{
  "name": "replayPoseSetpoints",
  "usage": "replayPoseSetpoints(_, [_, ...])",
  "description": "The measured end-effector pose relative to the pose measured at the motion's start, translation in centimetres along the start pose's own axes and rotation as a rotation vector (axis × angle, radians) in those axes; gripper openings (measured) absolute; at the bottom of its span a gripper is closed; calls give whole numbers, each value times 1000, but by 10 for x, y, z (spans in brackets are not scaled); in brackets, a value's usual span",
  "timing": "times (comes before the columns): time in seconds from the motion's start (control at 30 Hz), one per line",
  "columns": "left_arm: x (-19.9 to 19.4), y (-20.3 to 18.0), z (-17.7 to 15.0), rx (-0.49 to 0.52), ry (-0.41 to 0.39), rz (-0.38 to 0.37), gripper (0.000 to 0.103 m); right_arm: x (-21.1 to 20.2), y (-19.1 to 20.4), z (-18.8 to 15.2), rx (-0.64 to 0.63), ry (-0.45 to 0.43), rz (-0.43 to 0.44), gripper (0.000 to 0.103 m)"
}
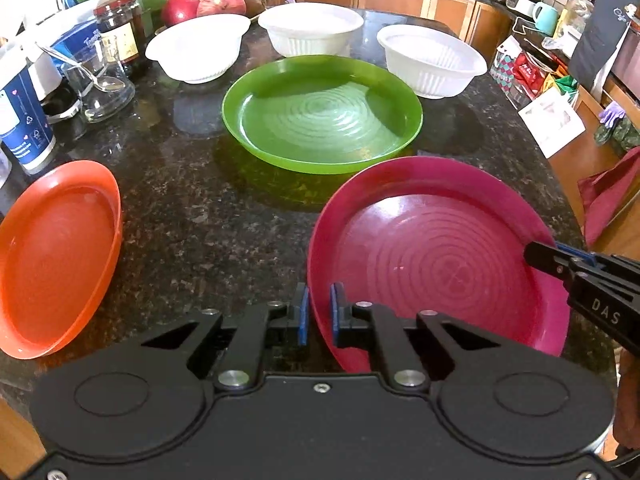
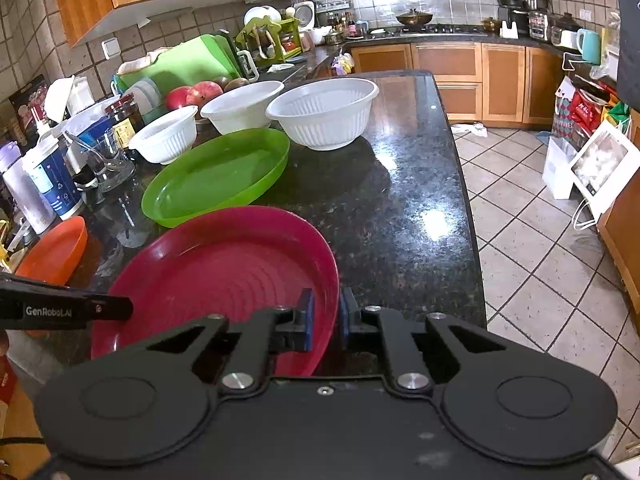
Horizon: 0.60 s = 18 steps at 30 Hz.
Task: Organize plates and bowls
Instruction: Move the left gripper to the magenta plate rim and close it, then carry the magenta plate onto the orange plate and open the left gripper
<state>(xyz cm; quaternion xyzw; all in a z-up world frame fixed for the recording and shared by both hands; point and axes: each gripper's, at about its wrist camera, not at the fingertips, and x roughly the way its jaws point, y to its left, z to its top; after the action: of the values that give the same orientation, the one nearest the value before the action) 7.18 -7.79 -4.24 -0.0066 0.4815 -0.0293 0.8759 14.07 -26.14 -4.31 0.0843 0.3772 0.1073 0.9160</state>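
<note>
A magenta plate lies near the front of the dark granite counter, a little tilted. My left gripper is shut on its left rim, one blue pad on each side. My right gripper is shut on the same magenta plate at its right rim; it shows in the left wrist view as a black finger over the plate's right edge. Beyond lies a green plate, and an orange plate rests at the left. Three white bowls stand in a row behind.
Jars, a glass with a spoon, a blue-and-white cup and red fruit crowd the counter's left side. The counter's right edge drops to a tiled floor with bags along the cabinets.
</note>
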Motion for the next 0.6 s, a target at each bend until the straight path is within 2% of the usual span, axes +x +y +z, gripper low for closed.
replayPoseSetpoints(0.27, [-2, 3, -1, -22, 14, -14, 14, -2, 2, -1, 1, -6, 4, 14])
replayPoseSetpoints(0.6, [-17, 13, 0, -24, -25, -10, 14, -9, 14, 1, -15, -28, 9, 14])
